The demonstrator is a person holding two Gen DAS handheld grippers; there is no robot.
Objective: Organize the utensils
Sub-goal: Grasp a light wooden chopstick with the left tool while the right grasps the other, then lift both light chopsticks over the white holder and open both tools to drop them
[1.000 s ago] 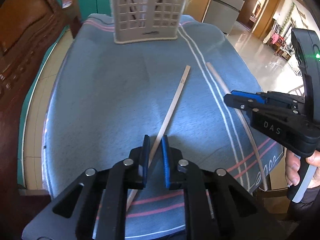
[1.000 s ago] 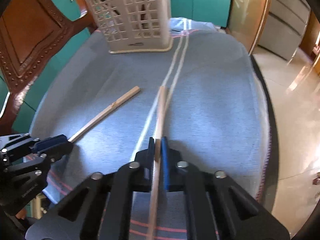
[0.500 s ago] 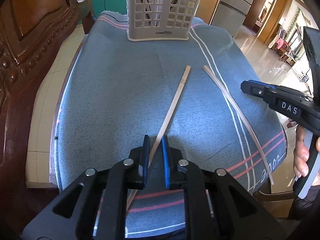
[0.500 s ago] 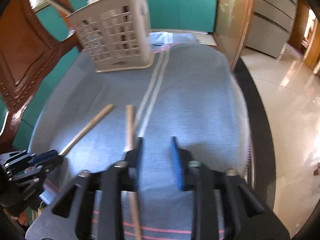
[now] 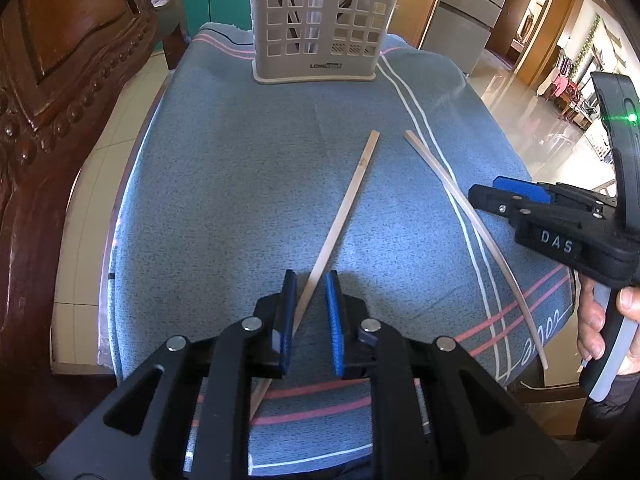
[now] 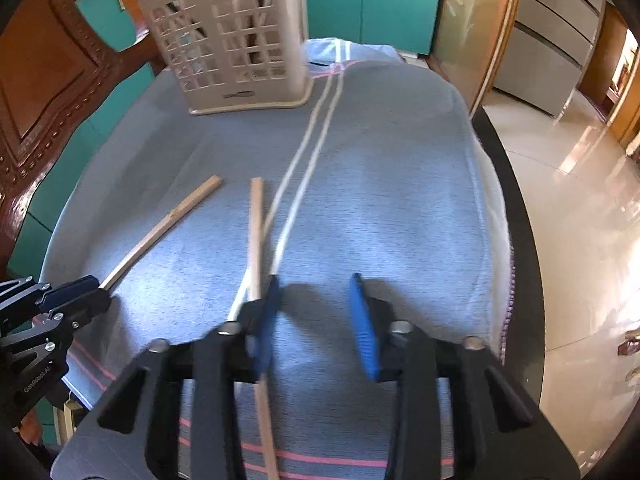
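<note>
One wooden stick (image 5: 344, 216) runs between the slightly parted left tongs (image 5: 311, 312), unpinched; the other stick (image 6: 256, 240) lies just outside the spread right tongs (image 6: 316, 320).

The worktop is covered by a blue-grey cloth (image 5: 240, 200) crossed by paired white lines and pink stripes. A beige basket (image 5: 316, 20) is pierced by a grid of square holes. Two pale wooden sticks (image 5: 344, 216) (image 6: 256, 236) are seen. Black bodies with blue pads are shown by the left claw (image 5: 311, 312) and right claw (image 6: 316, 320). Teal cabinets (image 6: 380, 0) are seen behind.
</note>
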